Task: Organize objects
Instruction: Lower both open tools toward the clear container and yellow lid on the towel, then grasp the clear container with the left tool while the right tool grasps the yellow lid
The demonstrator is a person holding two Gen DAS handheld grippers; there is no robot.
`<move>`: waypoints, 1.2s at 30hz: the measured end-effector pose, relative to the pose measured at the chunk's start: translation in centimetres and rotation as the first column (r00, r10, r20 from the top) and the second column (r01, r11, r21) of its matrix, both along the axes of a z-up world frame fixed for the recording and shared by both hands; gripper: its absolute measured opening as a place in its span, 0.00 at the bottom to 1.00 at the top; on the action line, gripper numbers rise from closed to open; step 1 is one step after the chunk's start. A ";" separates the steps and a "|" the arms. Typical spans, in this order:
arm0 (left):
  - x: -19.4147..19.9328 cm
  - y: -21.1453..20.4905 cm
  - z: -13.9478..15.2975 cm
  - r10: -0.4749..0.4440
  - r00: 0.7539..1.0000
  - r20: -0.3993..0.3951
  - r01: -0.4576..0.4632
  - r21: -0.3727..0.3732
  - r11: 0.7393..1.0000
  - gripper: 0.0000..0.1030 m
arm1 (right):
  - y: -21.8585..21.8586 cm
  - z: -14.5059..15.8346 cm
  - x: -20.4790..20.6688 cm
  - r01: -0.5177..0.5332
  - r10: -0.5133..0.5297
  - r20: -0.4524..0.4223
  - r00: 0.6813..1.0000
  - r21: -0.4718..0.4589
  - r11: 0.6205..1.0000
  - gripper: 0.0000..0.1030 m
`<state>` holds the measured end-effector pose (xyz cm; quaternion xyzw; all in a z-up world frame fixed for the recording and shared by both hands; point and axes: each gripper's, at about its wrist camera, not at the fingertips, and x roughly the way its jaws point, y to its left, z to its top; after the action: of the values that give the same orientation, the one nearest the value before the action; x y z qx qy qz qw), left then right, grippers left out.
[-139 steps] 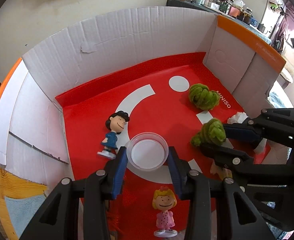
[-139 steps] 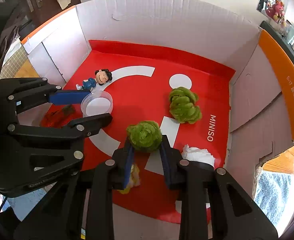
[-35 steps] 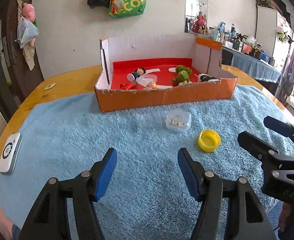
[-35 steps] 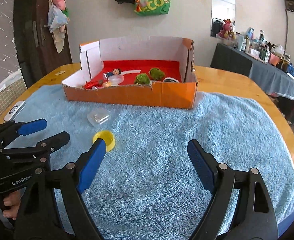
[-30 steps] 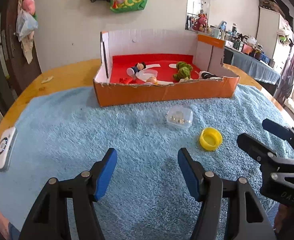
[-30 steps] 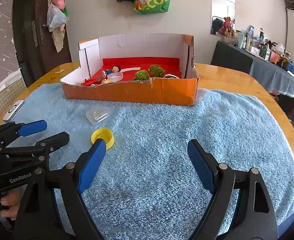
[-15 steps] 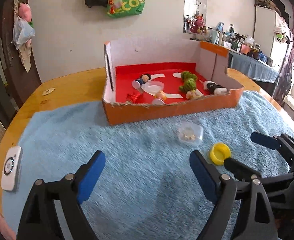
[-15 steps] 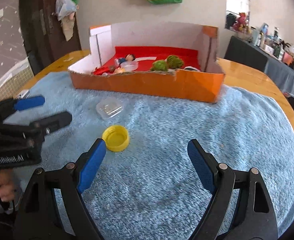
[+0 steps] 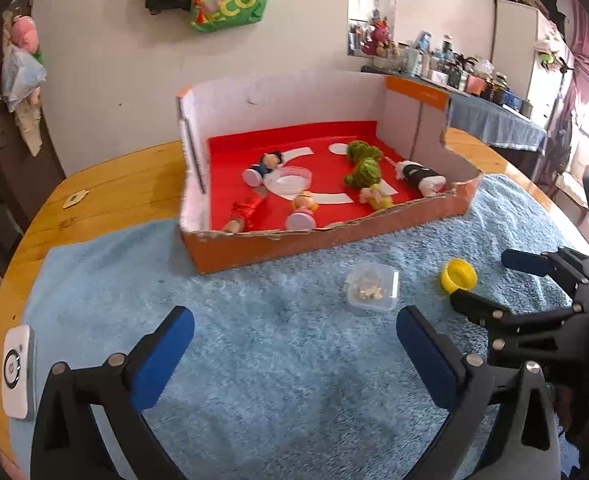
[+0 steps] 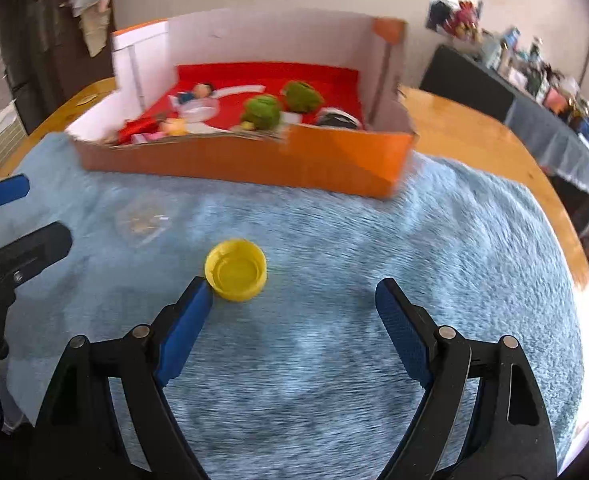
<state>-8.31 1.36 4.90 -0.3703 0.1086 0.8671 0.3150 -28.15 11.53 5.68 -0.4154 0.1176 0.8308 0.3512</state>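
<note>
A yellow cap point(image 10: 236, 269) lies open side up on the blue towel, just ahead of my right gripper's left finger; it also shows in the left wrist view point(image 9: 458, 275). A small clear lidded box point(image 9: 372, 286) with bits inside lies to its left, blurred in the right wrist view point(image 10: 144, 218). My right gripper point(image 10: 294, 306) is open and empty. My left gripper point(image 9: 294, 334) is open and empty, short of the clear box. The right gripper point(image 9: 490, 280) appears at the right of the left wrist view.
An orange cardboard box point(image 9: 294, 240) with a red floor holds figurines, two green balls point(image 9: 364, 162) and a clear dish point(image 9: 292, 178). A white remote point(image 9: 14, 370) lies at the towel's left edge. The wooden table point(image 9: 114, 184) extends beyond the towel.
Both grippers left the box, opened and pulled back over the towel. In the last half second the right gripper moved forward and down toward the yellow cap; the left gripper opened wider.
</note>
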 end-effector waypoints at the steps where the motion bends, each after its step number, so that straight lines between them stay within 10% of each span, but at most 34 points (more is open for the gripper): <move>1: 0.0 0.3 0.0 -0.004 1.000 0.002 0.004 -0.003 1.000 1.00 | 0.3 0.1 0.2 -0.010 0.010 -0.008 1.000 -0.014 1.000 0.81; 17: -2.2 4.1 -2.0 -0.068 0.990 0.127 0.076 -0.060 0.995 1.00 | 1.2 0.5 -0.5 -0.138 0.139 0.037 0.990 -0.033 0.990 0.81; 24: -2.6 4.5 -2.4 -0.099 0.981 0.168 0.108 -0.043 0.993 0.84 | 1.4 0.4 -0.7 -0.144 0.144 0.025 0.989 -0.029 0.989 0.81; 36: -2.0 5.1 -2.3 -0.133 0.983 0.126 0.142 -0.058 0.988 0.45 | -0.5 0.6 -1.5 -0.247 0.247 0.014 0.969 -0.004 0.969 0.36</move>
<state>-10.28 6.44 2.59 -0.4243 0.1434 0.8150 0.3676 -29.63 11.00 6.25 -0.4332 0.0634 0.8648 0.2456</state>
